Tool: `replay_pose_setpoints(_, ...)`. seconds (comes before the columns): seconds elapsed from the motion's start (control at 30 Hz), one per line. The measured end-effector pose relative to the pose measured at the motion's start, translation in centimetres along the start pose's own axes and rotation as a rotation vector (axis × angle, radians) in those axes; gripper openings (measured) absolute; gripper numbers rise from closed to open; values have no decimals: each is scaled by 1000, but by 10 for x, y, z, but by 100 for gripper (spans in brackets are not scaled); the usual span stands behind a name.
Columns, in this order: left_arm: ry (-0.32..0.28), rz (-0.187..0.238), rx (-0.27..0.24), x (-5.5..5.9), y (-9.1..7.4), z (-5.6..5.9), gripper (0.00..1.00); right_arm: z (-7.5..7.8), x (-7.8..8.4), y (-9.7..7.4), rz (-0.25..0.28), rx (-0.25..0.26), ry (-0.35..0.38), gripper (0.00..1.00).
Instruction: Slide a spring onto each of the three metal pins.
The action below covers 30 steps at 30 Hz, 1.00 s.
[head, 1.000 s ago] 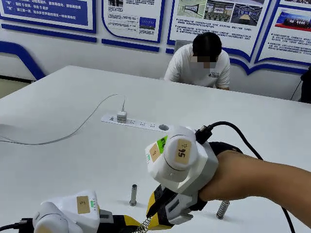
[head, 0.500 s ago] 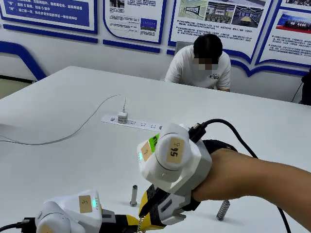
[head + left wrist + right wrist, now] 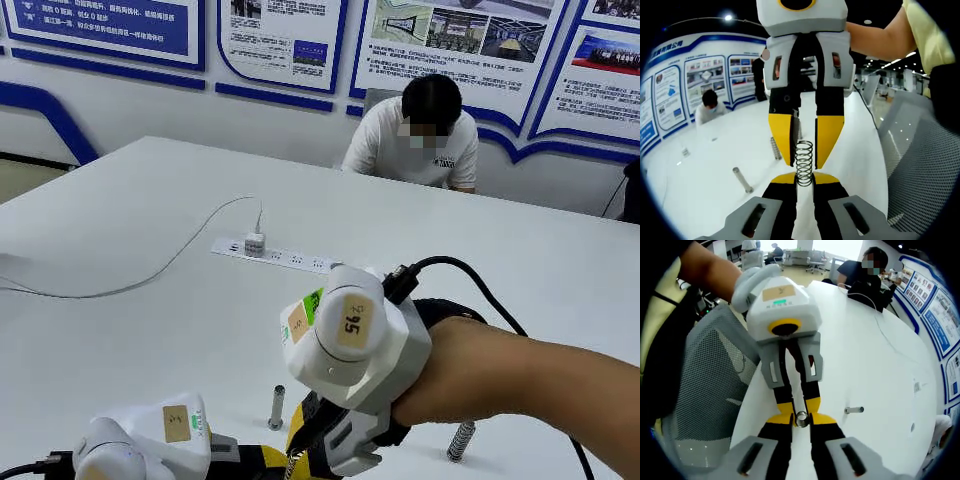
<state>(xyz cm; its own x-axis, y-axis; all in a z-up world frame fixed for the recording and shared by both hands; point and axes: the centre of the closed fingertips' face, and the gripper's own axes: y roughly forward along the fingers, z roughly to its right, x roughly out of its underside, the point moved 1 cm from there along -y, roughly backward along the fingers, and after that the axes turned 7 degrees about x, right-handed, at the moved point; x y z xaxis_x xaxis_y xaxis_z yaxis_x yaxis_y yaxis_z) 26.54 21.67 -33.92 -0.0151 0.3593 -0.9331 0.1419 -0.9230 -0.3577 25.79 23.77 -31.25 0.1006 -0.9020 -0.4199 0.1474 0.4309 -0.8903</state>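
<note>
Right claw (image 3: 805,150) leftward, astride spring (image 3: 804,167)

In the left gripper view, the coils of the spring (image 3: 804,162) held in the left claw (image 3: 804,180) hide whether a pin runs inside. Whether the right claw (image 3: 804,150) presses those coils is unclear. In the head view the bottom edge cuts off both sets of jaws and most of that spring. A forearm (image 3: 520,380) covers the top end of a 2nd spring (image 3: 460,440). The text on the poster (image 3: 285,30) is too small to read.
</note>
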Motion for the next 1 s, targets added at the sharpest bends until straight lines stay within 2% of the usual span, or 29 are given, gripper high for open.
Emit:
replay_pose_setpoints(0.8,2,13,-8,-3,-1,-2,11,3,4,5,-30,-8,8,12)
replay_pose_setpoints(1.0,-11,9,-16,-1,-1,-4,15,7,1,4,-33,-6,2,12)
